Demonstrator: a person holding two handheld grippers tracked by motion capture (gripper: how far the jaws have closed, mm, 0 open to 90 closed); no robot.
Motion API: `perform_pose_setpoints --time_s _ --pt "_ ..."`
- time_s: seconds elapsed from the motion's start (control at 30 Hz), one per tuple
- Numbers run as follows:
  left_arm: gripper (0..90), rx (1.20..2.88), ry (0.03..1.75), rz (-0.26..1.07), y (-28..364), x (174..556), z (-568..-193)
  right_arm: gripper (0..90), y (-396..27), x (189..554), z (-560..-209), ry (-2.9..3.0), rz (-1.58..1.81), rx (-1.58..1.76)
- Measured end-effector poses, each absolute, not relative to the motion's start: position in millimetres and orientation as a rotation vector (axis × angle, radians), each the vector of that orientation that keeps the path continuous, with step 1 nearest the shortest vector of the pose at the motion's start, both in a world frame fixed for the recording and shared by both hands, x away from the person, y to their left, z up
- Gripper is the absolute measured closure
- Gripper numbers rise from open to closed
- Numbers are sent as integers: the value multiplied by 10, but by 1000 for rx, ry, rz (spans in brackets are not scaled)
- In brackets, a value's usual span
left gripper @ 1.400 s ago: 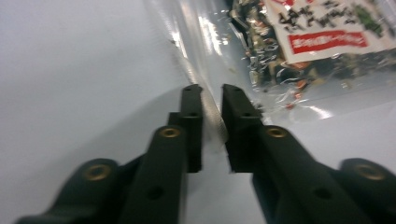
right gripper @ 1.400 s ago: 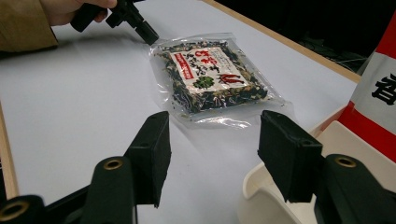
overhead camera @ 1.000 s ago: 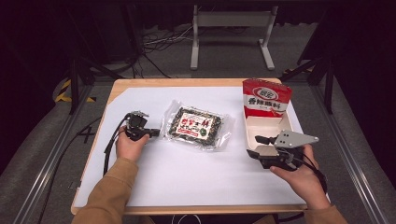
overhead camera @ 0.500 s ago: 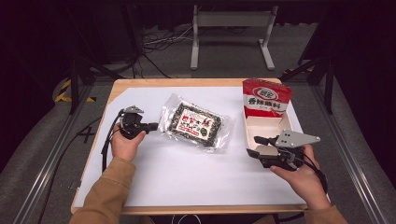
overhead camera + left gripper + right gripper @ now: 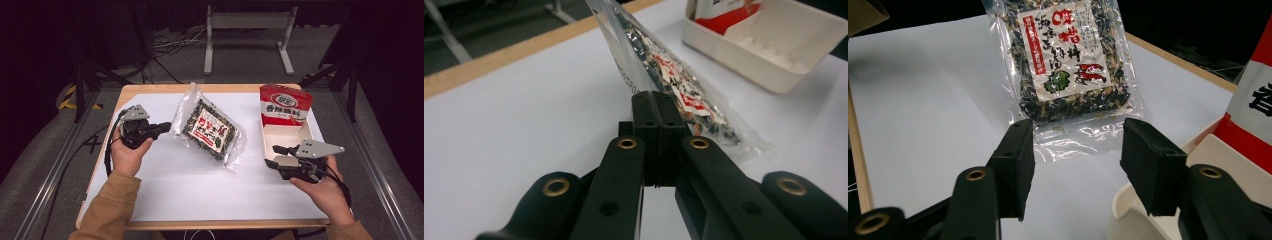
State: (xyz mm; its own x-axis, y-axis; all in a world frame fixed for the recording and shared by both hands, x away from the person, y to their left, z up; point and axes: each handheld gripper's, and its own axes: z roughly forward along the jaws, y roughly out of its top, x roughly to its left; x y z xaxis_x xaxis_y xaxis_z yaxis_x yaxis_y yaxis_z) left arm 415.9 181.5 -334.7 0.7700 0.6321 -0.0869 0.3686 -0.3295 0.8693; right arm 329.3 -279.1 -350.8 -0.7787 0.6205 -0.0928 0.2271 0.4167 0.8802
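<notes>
clear plastic snack bag (image 5: pixel 209 129), table centre, left edge lifted. left gripper (image 5: pixel 159 128) clamped on bag edge; thin film may slip. right gripper (image 5: pixel 278 150) apart, near white tray (image 5: pixel 285 136).

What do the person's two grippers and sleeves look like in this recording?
Both handheld grippers are black. The left gripper and right gripper each carry a grey three-cornered plate on top and trail a black cable. In the gripper views the jaws are matte black with brass-coloured rivets. The sleeves are tan.
</notes>
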Motion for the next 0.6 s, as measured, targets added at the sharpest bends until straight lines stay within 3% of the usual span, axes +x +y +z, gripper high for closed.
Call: perform_pose_setpoints --time_s 0.6 --pt "900 1801 483 467 1799 3537 -2694 478 -2770 3257 -3456 2256 1350 666"
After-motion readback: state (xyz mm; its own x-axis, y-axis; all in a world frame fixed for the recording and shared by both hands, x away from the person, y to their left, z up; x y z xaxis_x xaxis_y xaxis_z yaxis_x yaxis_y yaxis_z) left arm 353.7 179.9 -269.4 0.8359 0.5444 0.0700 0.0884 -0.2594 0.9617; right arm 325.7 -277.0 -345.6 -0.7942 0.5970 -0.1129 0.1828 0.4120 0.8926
